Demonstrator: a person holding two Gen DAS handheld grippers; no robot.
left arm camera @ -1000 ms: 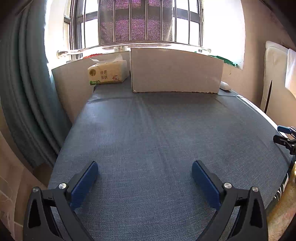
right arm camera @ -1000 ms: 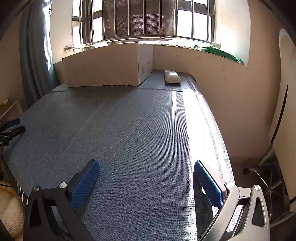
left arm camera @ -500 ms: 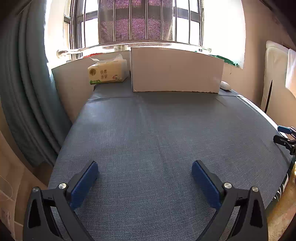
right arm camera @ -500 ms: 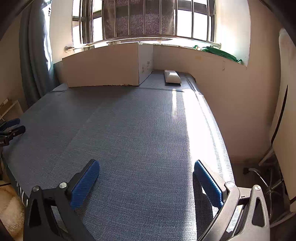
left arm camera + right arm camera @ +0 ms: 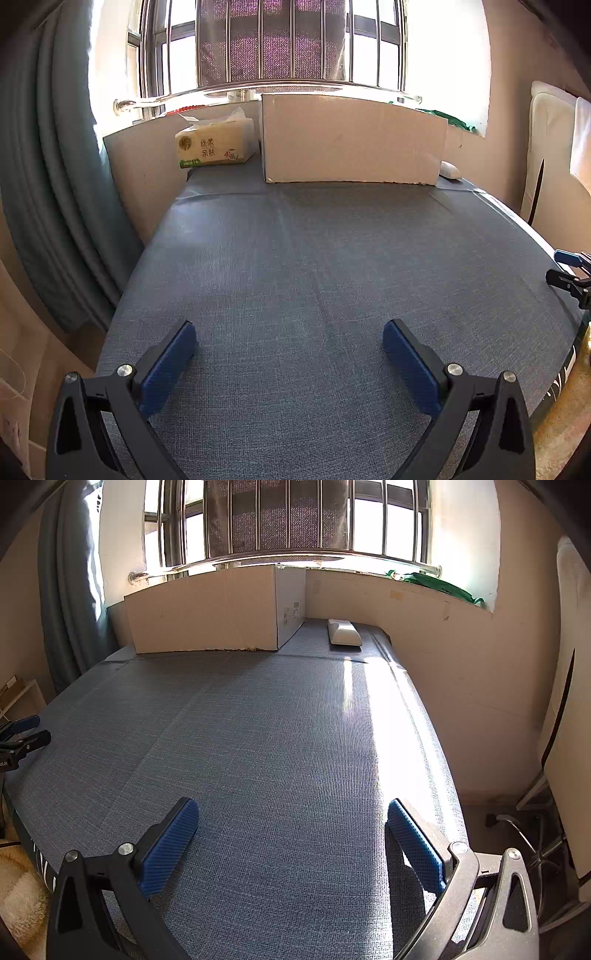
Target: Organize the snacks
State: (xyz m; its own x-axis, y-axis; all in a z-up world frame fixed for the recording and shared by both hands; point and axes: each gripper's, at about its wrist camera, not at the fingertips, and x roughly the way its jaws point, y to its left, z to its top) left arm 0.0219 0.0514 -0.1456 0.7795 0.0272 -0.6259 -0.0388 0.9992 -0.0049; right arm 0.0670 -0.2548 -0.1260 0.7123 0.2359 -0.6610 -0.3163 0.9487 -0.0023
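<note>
My left claw point(image 5: 288, 343) and right claw point(image 5: 291, 821) both hang w/ jaws apart, nothing held, over the blue table point(image 5: 314, 258). No snacks visible; cardboard box point(image 5: 351, 142) at far edge.

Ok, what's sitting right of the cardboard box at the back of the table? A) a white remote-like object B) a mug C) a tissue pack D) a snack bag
A: a flat white remote-like object lies on the table just right of the cardboard box; the tissue pack sits on the box's left.
</note>
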